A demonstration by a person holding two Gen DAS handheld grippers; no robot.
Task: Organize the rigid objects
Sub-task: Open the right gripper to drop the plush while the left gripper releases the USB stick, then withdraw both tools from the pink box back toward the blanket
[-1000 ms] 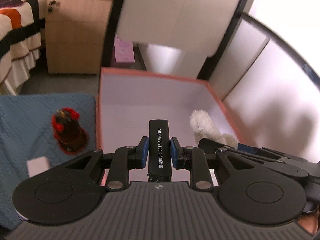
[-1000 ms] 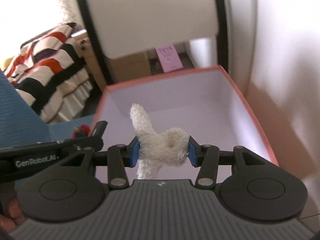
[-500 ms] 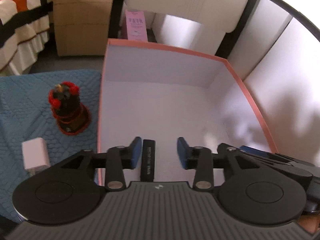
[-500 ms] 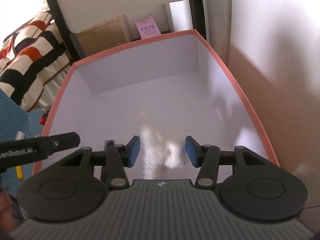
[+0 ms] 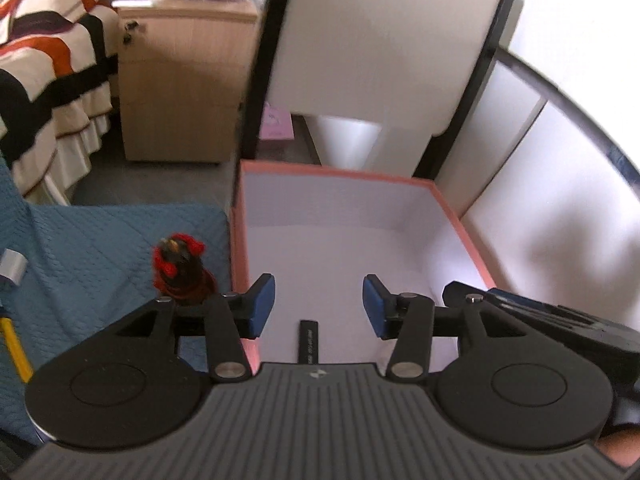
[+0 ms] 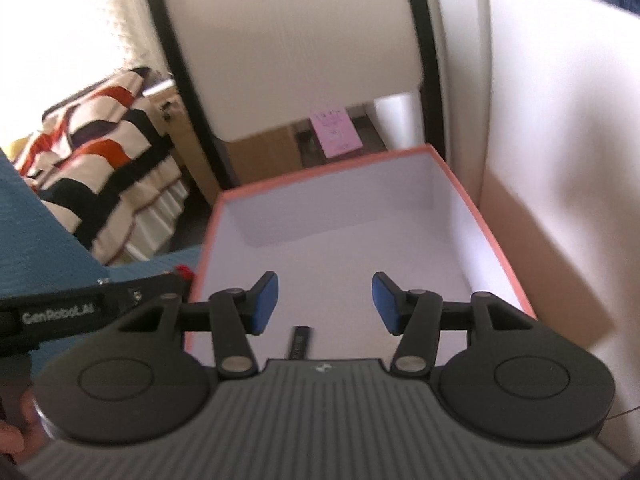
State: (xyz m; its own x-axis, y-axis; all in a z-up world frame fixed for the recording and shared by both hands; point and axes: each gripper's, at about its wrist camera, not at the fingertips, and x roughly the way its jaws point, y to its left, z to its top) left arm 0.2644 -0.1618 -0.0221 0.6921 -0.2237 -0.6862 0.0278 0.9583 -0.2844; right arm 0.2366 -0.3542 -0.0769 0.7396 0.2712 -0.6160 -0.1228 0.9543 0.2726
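Both the left gripper [image 5: 318, 306] and right gripper [image 6: 325, 303] gape empty; only the left view shows the red-tufted figurine [image 5: 180, 272].

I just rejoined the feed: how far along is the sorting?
Done: a black stick lies in the pink-rimmed box. In hand: nothing; the left tool and right tool are open above the box. Left: the red-and-black figurine, a yellow item and a grey item on the blue mat.

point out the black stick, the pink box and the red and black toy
black stick [image 5: 308, 340], left wrist view, middle of its visible length
pink box [image 6: 496, 236], right wrist view, right rim
red and black toy [image 5: 180, 268], left wrist view, its body
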